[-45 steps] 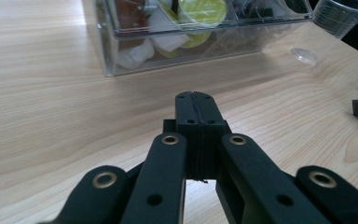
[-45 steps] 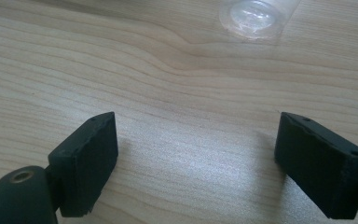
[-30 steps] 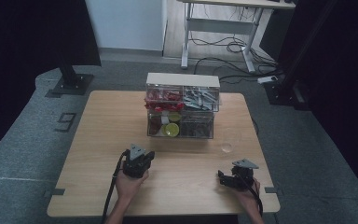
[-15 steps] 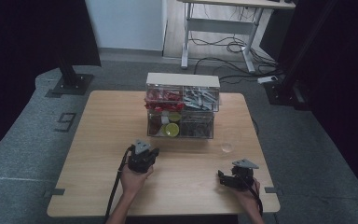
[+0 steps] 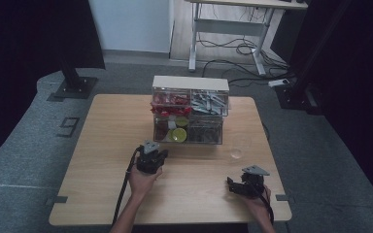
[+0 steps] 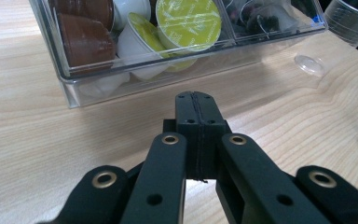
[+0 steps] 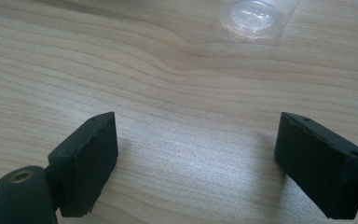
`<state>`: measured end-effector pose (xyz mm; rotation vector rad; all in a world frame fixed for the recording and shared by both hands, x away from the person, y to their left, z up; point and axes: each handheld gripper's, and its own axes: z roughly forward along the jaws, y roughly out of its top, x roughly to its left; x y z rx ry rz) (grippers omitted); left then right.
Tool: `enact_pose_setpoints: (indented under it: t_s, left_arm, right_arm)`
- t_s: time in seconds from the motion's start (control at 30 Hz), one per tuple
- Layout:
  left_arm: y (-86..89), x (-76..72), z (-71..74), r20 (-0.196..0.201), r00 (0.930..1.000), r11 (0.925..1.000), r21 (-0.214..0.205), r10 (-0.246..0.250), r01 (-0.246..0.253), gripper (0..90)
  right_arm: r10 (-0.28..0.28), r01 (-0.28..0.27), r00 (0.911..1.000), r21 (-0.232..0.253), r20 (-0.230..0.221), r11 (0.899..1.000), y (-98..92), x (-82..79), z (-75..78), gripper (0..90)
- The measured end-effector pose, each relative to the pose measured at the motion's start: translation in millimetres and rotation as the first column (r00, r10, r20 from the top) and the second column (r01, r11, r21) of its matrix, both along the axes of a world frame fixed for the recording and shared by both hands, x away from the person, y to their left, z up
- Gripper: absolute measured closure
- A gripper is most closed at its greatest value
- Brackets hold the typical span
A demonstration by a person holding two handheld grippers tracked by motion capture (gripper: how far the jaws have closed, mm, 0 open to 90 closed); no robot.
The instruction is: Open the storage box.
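Left hand-held gripper: centre of the high view, lower half, just in front of the clear organiser; jaws pressed together with nothing between them, as the left gripper view shows.
Left gripper aim: in the left gripper view the closed jaw tips point at the lower front wall of the organiser, close to it but apart from it.
Right hand-held gripper: lower right of the high view, near the front edge of the desk; jaws spread wide over bare wood, holding nothing, as the right gripper view shows.
Clear organiser: middle of the desk, upper centre of the high view; two tiers of transparent compartments with a pale top.
Capsules: lower left compartment; a green-lidded one faces forward, brown and white ones lie beside it, top of the left gripper view.
Clear cup: on the desk right of the organiser's front corner, well ahead of the right gripper; top centre of the right gripper view.
Desk: light wood.
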<state>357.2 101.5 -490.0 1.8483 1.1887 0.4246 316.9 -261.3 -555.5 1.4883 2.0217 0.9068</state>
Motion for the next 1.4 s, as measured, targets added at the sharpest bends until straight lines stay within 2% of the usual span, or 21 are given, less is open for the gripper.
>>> enact_pose_setpoints:
  t_s: [0.37, 0.83, 1.17, 1.4]
  left_arm:
    - [0.2, 13.9, -8.3, -0.029, 0.9996, 1.0, -0.002, 0.007, -0.007, 90.0]
    - [-6.0, 26.9, -12.1, -0.026, 0.9996, 0.9999, 0.011, 0.004, -0.004, 90.0]
    - [-7.2, 41.6, -18.5, -0.064, 0.9979, 0.9997, 0.02, 0.011, -0.01, 90.0]
    - [-7.7, 44.5, -17.6, -0.061, 0.998, 0.9997, 0.019, 0.018, -0.017, 90.0]
  right_arm:
    - [0.0, 0.0, 1.0, 0.0, 0.0, 1.0, 0.0, 0.0, 0.0, 13.7]
    - [0.0, 0.0, 1.0, 0.0, 0.0, 1.0, 0.0, 0.0, 0.0, 13.7]
    - [0.001, -0.001, 1.0, 0.0, 0.0, 1.0, -0.1, 0.0, 0.0, 13.7]
    - [0.001, -0.001, 1.0, 0.0, 0.001, 1.0, -0.1, 0.0, -0.1, 13.7]
